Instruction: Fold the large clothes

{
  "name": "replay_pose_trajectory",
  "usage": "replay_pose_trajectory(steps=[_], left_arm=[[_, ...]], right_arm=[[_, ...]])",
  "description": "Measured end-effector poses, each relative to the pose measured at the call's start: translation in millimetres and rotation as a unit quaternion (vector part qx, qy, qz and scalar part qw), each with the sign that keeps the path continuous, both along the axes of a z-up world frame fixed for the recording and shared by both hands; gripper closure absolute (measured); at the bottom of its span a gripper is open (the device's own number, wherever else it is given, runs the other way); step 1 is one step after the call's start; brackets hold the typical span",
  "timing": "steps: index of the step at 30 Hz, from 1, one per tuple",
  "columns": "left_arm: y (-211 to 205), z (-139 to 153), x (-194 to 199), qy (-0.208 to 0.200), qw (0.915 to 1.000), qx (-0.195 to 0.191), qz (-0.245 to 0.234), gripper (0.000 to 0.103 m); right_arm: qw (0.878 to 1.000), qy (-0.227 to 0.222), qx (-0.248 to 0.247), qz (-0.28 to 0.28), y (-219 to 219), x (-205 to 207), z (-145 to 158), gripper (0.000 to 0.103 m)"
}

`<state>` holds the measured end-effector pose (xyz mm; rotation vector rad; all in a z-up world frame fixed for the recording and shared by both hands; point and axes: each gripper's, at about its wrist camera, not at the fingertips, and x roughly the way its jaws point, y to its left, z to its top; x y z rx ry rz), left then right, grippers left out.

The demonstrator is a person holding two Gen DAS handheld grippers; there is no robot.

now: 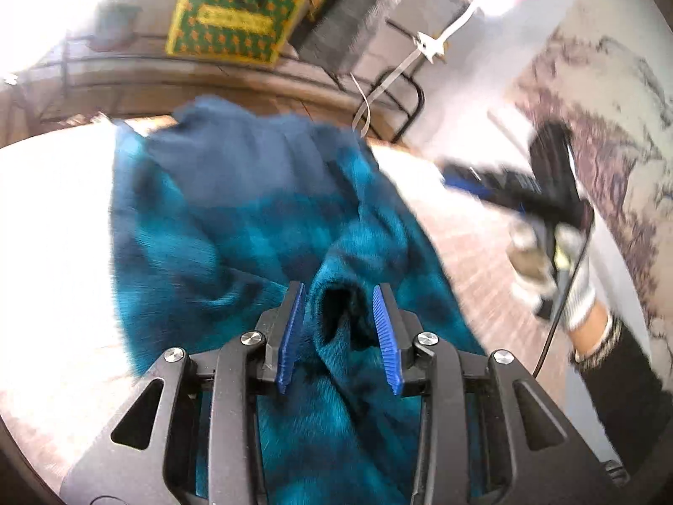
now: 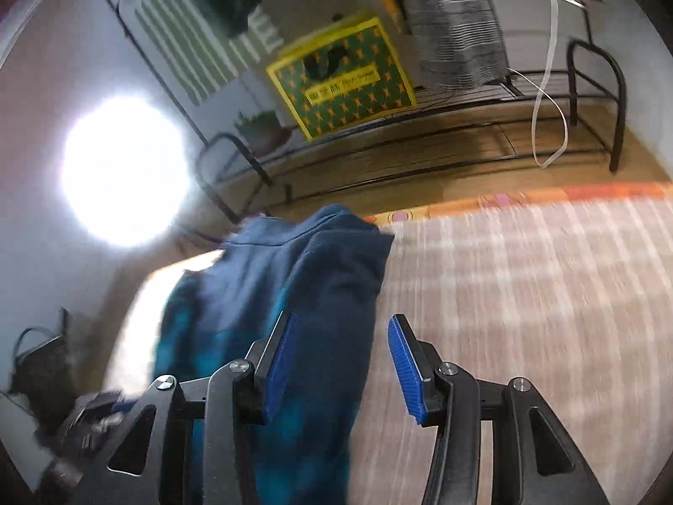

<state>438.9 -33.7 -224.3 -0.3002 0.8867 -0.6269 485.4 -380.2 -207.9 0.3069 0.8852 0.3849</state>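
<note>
Lying on a checked pink-and-white cover (image 2: 525,294), one teal and navy fleece garment (image 1: 252,210) runs with its long axis away from both cameras, its far navy end bunched up near the cover's orange patterned border (image 2: 504,202). In the left wrist view the left gripper (image 1: 338,336) has its blue pads spread apart, with a rolled, tube-like fold of the fleece, its dark opening facing the camera, sitting between them; the pads do not look pressed onto the cloth. In the right wrist view the right gripper (image 2: 343,368) also stands with its jaws apart, the garment's right edge passing by the left pad (image 2: 279,368) and bare cover showing between the pads and off to the right, where a wide stretch of cover is free. The left wrist view shows that second gripper held in a gloved hand (image 1: 555,269) well to the right of the garment, blurred. Beyond the cover's far edge are wood flooring and one black metal rack (image 2: 589,97) carrying one yellow-and-green patterned box (image 2: 340,84) and one grey striped bundle (image 2: 454,21). A bright glare (image 2: 126,172) washes out the left side.
</note>
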Motion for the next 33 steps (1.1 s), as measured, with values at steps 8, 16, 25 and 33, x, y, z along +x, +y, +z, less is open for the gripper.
replay_pose_trajectory(steps=[8,16,25,33], left_arm=[[65.1,90.2,-107.0,-0.061,0.9968,0.016,0.049,0.069],[107.9,173.6,-228.9,-0.107,0.9908,-0.014,0.081,0.069],[111.4,199.5,-326.0,-0.106,0.9913,-0.022,0.074,0.057],[98.7,103.6,-365.1,0.008,0.9963,-0.048,0.071,0.048]], right_arm=[[0.998,-0.057,0.031,-0.01,-37.8,-128.6,88.5,0.054],[0.988,-0.152,0.03,-0.005,-40.1,-261.4,212.5,0.05],[0.98,-0.194,-0.044,0.018,-19.4,-390.6,253.5,0.047],[0.991,-0.12,-0.05,0.026,-21.0,-445.3,178.1,0.042]])
